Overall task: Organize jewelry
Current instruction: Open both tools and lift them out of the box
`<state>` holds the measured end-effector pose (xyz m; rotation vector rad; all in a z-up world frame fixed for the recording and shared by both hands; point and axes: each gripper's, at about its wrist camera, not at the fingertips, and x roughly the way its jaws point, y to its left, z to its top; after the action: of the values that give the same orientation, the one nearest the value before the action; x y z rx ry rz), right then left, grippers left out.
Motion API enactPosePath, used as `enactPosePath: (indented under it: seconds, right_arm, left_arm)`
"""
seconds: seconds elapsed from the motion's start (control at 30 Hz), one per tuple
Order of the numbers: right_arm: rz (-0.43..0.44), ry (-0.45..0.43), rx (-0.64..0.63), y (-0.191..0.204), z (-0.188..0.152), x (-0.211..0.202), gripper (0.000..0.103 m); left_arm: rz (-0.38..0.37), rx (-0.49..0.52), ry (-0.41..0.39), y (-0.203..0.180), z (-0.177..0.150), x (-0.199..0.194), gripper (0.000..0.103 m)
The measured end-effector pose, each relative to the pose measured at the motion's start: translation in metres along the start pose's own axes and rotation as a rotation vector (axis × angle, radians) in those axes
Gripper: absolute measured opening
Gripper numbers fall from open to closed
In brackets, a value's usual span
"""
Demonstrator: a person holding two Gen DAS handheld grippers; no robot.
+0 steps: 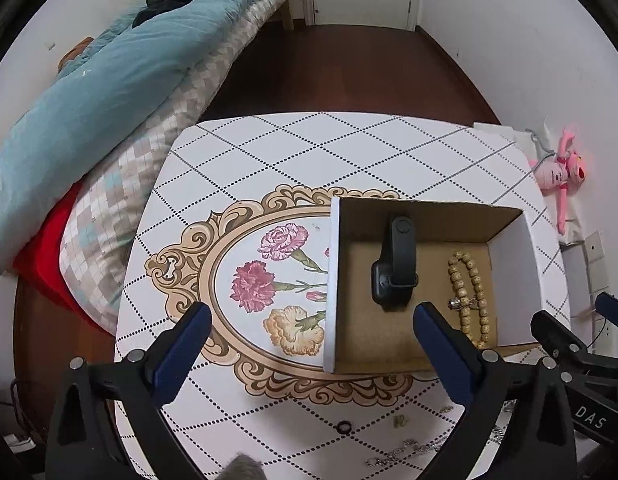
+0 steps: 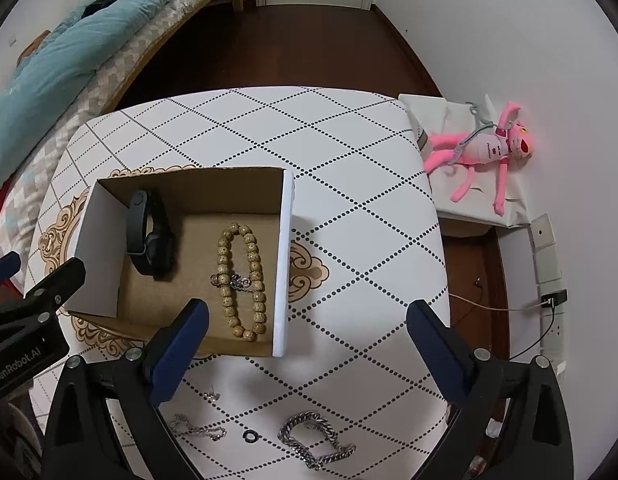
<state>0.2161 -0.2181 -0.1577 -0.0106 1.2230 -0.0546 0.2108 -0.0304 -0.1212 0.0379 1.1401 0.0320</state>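
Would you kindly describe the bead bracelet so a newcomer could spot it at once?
Find the open cardboard box on the patterned table. Inside, on its right half beside the black watch, lies the bead bracelet. It is the only loop of round tan beads; the chains outside the box are silver metal.

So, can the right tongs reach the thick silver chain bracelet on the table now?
Probably yes: the right tongs are open, and the chain bracelet lies uncovered on the table just below them.
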Motion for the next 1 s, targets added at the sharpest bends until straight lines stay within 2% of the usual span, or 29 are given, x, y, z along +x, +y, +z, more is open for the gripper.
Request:
enactPosePath:
  seconds: [0.3,0.7,1.0]
  right_arm:
    - [-0.017,-0.078,0.021,-0.004,-0.019,-0.035,0.1]
    - [-0.046,-0.246,0.057,-0.015,-0.053,-0.115,0.1]
    - [-0.009,-0.307,0.069,-0.016,-0.071,-0.16,0.1]
  left_arm:
    - [0.024,-0.008,-0.077,0.001,-0.018,-0.039,0.103]
    - [-0.026,0.007,-0.171,0.004,-0.047,-0.106,0.103]
    - [-0.059,-0.009,-0.212,0.009,-0.058,-0.144,0.103]
